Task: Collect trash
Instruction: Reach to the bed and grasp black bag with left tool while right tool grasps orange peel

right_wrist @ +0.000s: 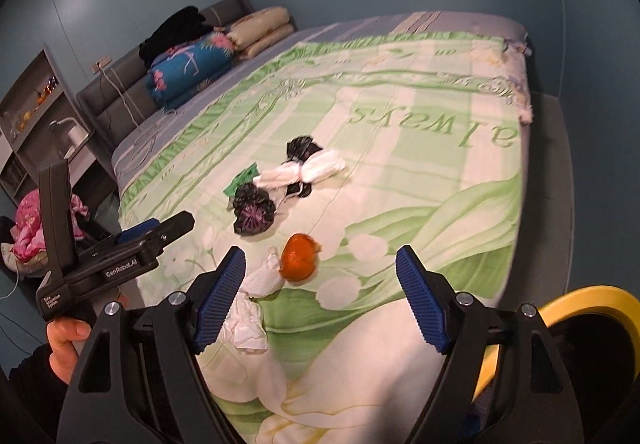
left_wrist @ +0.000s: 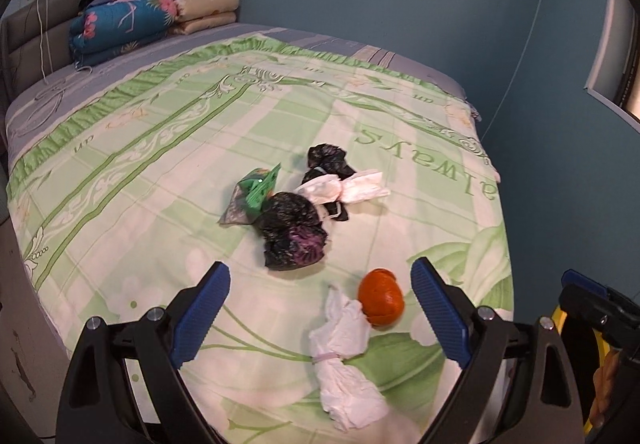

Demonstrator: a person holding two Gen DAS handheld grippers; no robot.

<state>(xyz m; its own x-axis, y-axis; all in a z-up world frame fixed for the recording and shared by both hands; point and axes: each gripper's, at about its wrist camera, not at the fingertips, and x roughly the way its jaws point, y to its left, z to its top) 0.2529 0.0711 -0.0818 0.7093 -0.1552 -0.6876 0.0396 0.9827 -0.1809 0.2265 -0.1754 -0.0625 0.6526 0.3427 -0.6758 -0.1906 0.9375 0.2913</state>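
**Both grippers close in on the litter at the near end of the bed**

Here's the bed point(left_wrist: 120, 180), with its green-and-white floral cover, and the trash lies in two groups on it. Toward the middle sits a heap: a crumpled black bag point(left_wrist: 294, 232), a second black bag point(left_wrist: 326, 160) behind it, a white tissue bundle point(left_wrist: 344, 188) lying across that, and a green wrapper point(left_wrist: 260, 188) on the side toward the headboard. Nearer the foot edge sits a twisted white tissue point(left_wrist: 344, 356), touching the orange peel point(left_wrist: 380, 302).

By the bed's near corner a yellow-rimmed bin point(right_wrist: 580, 304) waits, just beside the right gripper.

The best plan, I'd say: take the nearest pieces first. The tissue is soft, so pinch it at its tied waist. The peel is rounder and may roll, so close on it squarely.

Now the poses. The left gripper point(left_wrist: 320, 320) tilts down at the cover, jaws wide apart and holding nothing, with the tissue and peel framed between them but untouched. The right gripper point(right_wrist: 320, 296) angles down likewise, jaws spread wide and empty, above the cover with the peel just ahead of it. A hand point(right_wrist: 64, 344) grips the left tool's handle off the bed's edge.
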